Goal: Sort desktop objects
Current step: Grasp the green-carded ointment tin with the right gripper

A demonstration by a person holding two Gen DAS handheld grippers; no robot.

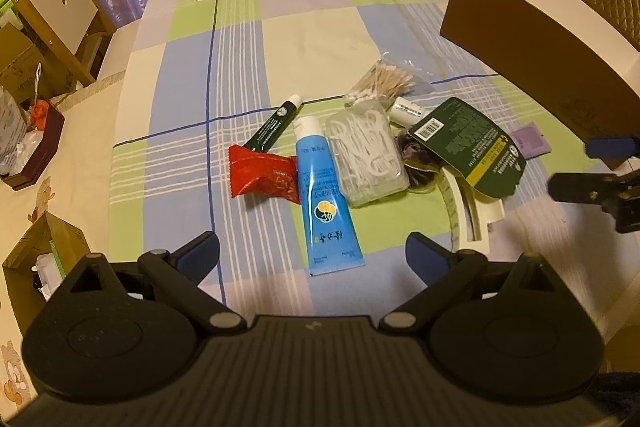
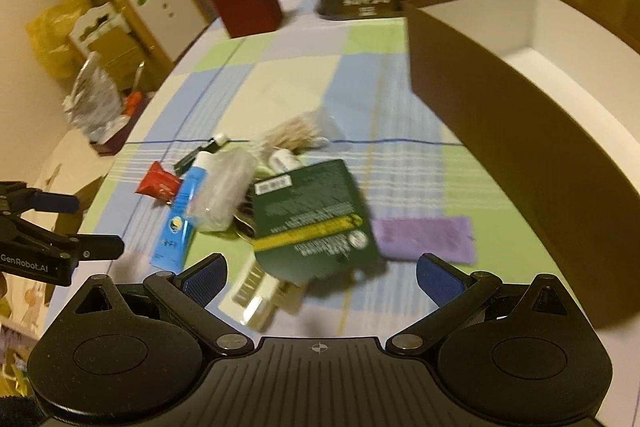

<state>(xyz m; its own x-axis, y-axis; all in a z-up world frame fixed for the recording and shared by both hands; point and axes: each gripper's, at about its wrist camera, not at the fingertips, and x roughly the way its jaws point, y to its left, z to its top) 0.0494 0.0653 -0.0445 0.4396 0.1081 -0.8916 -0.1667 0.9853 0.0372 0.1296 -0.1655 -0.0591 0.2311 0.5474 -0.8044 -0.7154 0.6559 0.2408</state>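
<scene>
Right wrist view is motion-blurred, labels unreadable. Blue tube (image 1: 328,195) lies flat mid-counter (image 1: 280,39), white cap at 12 o'clock, red packet (image 1: 264,173) touching at 9. Left gripper (image 1: 312,259) and right gripper (image 2: 322,279): jaws apart, empty.

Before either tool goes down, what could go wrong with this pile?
Hedged guesses:
1. The blue tube touches the red packet and the floss pick bag; grasping it may drag both.
2. The green card overlaps other items, so lifting it could scatter them.
3. The right tool view is blurred, so aim may be poor.
</scene>
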